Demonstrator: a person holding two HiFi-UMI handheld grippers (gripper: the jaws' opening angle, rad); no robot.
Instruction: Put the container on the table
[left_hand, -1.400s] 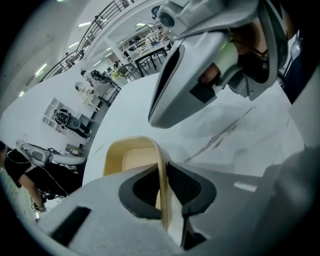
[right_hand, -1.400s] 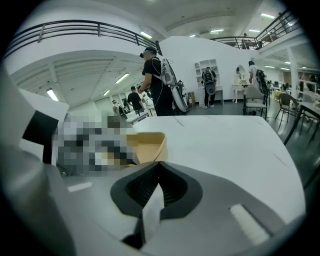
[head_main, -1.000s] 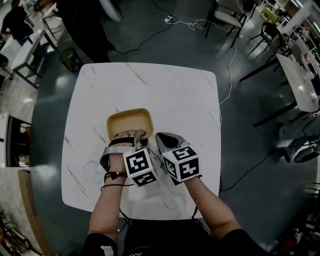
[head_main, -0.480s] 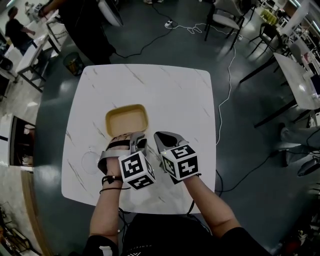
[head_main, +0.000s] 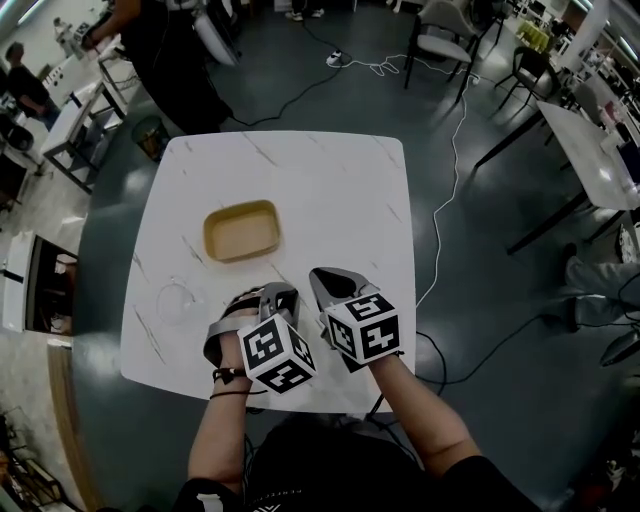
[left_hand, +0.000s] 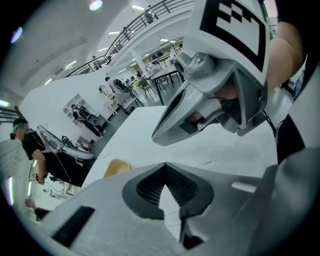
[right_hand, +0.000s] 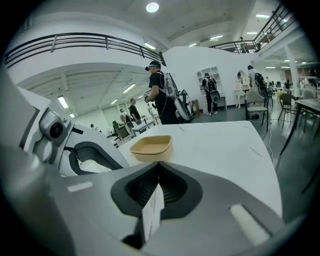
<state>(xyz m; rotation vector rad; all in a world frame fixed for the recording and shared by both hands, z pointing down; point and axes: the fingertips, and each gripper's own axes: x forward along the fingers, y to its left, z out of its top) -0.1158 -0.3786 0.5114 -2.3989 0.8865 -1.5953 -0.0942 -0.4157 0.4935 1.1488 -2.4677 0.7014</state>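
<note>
A shallow tan container (head_main: 241, 231) stands alone on the white marble table (head_main: 340, 200), left of the middle. It also shows as a tan container (right_hand: 151, 147) in the right gripper view and as a tan corner (left_hand: 116, 166) in the left one. My left gripper (head_main: 280, 293) hangs over the table's near part, apart from the container, jaws shut with nothing between them (left_hand: 165, 165). Beside it my right gripper (head_main: 325, 277) is shut and empty too (right_hand: 159, 163). The right gripper's grey body (left_hand: 200, 110) fills the upper left gripper view.
A clear round lid (head_main: 178, 300) lies on the table near its left edge. A person (head_main: 170, 50) stands past the far left corner. Cables (head_main: 450, 130) run over the dark floor at right, with chairs and other tables (head_main: 600, 160) beyond.
Both grippers have drawn back toward the near edge, away from the container. The left gripper's jaws, open at the container's near rim before, have shut on nothing. The container stays on the table.
</note>
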